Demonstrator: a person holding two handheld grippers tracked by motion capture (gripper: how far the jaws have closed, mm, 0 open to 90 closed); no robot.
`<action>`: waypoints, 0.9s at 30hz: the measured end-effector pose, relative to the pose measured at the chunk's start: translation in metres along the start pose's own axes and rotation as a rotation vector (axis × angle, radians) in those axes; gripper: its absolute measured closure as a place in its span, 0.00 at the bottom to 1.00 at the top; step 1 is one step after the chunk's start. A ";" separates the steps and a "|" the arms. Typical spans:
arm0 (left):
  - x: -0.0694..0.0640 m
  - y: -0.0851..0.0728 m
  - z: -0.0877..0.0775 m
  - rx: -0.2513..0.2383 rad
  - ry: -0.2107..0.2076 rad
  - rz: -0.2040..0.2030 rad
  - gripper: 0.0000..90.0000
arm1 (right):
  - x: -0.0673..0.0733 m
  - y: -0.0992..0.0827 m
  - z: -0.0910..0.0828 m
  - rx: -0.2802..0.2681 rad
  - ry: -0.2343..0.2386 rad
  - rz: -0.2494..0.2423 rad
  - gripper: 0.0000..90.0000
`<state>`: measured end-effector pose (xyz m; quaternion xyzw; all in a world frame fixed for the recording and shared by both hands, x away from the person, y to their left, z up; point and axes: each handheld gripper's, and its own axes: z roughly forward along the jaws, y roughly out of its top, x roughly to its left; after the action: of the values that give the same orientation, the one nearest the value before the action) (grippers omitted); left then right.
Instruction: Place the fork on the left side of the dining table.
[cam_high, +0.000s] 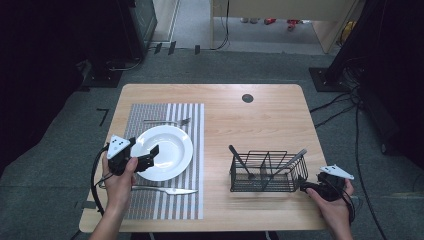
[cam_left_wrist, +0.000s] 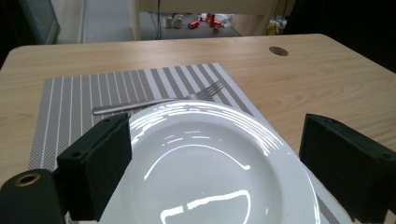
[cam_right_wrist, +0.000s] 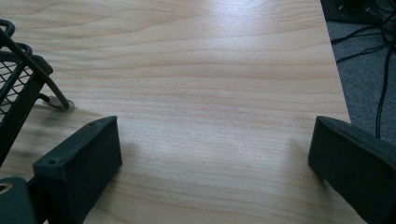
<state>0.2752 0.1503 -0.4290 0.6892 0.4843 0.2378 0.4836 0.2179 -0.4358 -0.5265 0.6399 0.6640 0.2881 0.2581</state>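
Left tool set to take the plate

The left tool (cam_left_wrist: 212, 163) hangs wide open over the near side of the white plate (cam_left_wrist: 210, 158), a glossy ridged dish on the striped mat (cam_left_wrist: 70, 102), fork (cam_left_wrist: 159, 100) beyond. Judged: gripping comes next, jaws needing the rim between them. The right tool (cam_right_wrist: 215, 163), also open, rests over bare counter (cam_right_wrist: 210, 70) beside the wire caddy (cam_right_wrist: 18, 88).

Left hand (cam_high: 119, 172): enters over the desk's near edge close to its left corner, forearm angled up, gripping the left tool (cam_high: 151, 155); jaws spread wide, pointing right. Right hand (cam_high: 332, 197): enters near the near right corner, gripping the right tool (cam_right_wrist: 215, 154); jaws spread wide, low over the desk (cam_right_wrist: 210, 70), nothing between them.
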 end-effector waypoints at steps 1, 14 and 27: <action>-0.001 -0.003 -0.002 0.000 0.002 0.001 0.11 | 0.000 0.000 0.000 0.000 0.000 0.000 0.03; -0.001 -0.041 -0.019 0.055 0.032 0.025 0.11 | 0.000 0.000 0.000 0.000 0.000 -0.001 0.03; 0.020 -0.069 -0.040 0.090 0.094 0.028 0.11 | 0.000 0.000 0.000 0.000 0.000 0.000 0.03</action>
<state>0.2219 0.1903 -0.4770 0.7052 0.5068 0.2546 0.4254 0.2179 -0.4358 -0.5265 0.6398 0.6641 0.2881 0.2582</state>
